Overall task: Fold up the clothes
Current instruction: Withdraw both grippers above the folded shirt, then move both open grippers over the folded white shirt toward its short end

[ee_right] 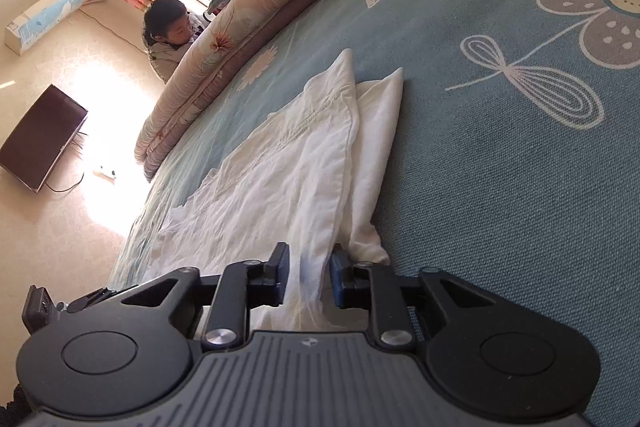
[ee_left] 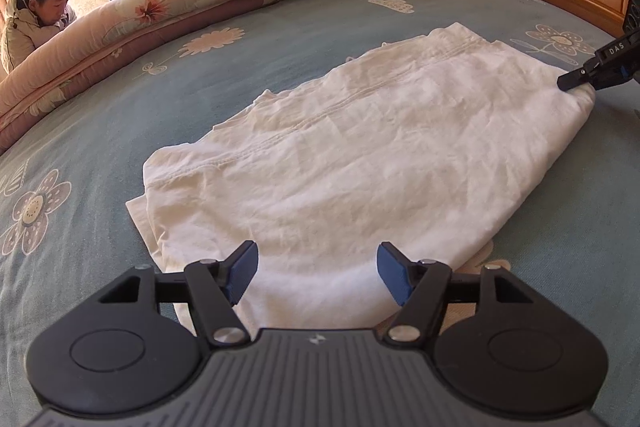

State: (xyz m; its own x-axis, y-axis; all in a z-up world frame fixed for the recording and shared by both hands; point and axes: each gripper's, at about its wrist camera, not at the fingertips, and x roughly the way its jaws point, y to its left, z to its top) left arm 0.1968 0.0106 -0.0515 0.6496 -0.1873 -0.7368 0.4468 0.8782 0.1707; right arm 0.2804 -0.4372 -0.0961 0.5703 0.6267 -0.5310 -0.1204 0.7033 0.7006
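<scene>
White cloth (ee_left: pixel 340 163) lies part-folded, flat on the bed (ee_left: pixel 120 131) so we can crease it. Our left hand-held gripper (ee_left: pixel 316 277) hovers with jaws wide over its near edge, while our right hand-held gripper (ee_right: pixel 306 279) pinches a corner, likely to carry it over.

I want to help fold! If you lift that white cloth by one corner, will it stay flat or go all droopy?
Probably droopy: the white garment lies wrinkled and layered on the bed sheet. It looks thin, so likely light. The right gripper has cloth bunched between its fingers; the left gripper is open.
</scene>
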